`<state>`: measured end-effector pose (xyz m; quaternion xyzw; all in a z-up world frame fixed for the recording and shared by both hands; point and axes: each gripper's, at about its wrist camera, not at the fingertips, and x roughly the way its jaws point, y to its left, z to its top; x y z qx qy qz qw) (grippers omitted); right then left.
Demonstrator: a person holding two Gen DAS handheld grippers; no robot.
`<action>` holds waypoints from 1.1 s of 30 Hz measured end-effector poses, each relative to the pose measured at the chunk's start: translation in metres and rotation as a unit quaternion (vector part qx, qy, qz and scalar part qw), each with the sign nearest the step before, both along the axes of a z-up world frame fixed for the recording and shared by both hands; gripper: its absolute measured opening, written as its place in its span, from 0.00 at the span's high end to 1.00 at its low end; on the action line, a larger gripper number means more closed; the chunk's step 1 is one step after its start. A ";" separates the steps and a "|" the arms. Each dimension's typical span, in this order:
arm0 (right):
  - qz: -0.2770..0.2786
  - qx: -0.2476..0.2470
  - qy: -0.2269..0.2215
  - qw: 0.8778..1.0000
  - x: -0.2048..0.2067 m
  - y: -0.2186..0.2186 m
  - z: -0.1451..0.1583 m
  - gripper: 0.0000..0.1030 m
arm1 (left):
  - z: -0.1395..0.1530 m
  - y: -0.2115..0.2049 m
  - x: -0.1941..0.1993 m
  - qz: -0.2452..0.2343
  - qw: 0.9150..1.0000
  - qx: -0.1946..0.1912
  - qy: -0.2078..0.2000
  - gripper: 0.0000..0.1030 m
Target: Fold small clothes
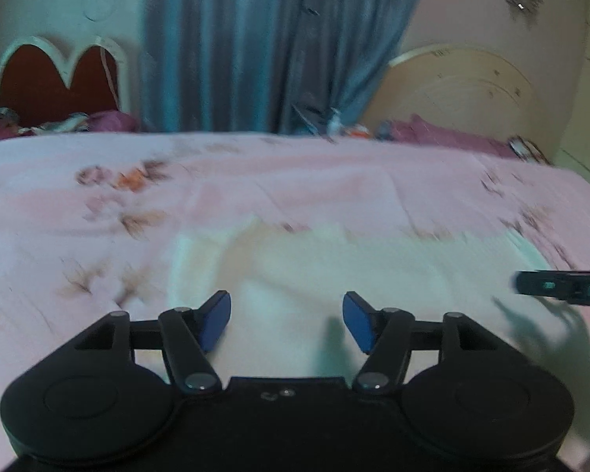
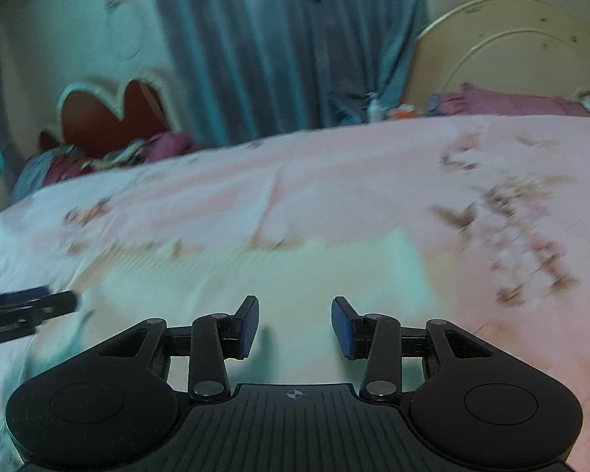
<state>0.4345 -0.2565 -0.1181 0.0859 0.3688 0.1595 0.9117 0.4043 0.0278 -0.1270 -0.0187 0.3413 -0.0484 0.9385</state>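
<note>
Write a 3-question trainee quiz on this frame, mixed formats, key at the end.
1. True or false: the left gripper is shut on the garment.
2. Multiple choice: the pale garment lies on A) a wooden table, B) a pink floral bedsheet, C) a tiled floor.
3. Fill in: behind the bed hangs a blue-grey ______.

Key:
1. False. Its jaws stand apart with nothing between them; the right gripper is open too.
2. B.
3. Curtain.
</note>
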 end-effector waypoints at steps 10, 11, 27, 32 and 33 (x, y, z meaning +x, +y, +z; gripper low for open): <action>-0.014 -0.055 -0.001 0.998 -0.026 0.006 -0.025 0.60 | -0.025 -0.008 -0.020 -0.011 0.999 0.045 0.020 0.40; -0.026 -0.049 0.002 0.998 -0.026 0.001 -0.025 0.60 | -0.024 -0.008 -0.021 -0.009 0.999 0.045 0.021 0.40; -0.038 -0.051 -0.003 0.998 -0.046 0.009 -0.013 0.59 | -0.021 -0.013 -0.019 0.006 0.998 0.053 0.040 0.40; -0.050 -0.072 0.005 0.996 -0.054 0.007 -0.014 0.60 | -0.019 -0.013 -0.021 0.004 0.998 0.053 0.042 0.40; -0.054 -0.068 0.004 0.996 -0.057 0.006 -0.011 0.59 | -0.017 -0.012 -0.022 0.003 0.998 0.052 0.043 0.40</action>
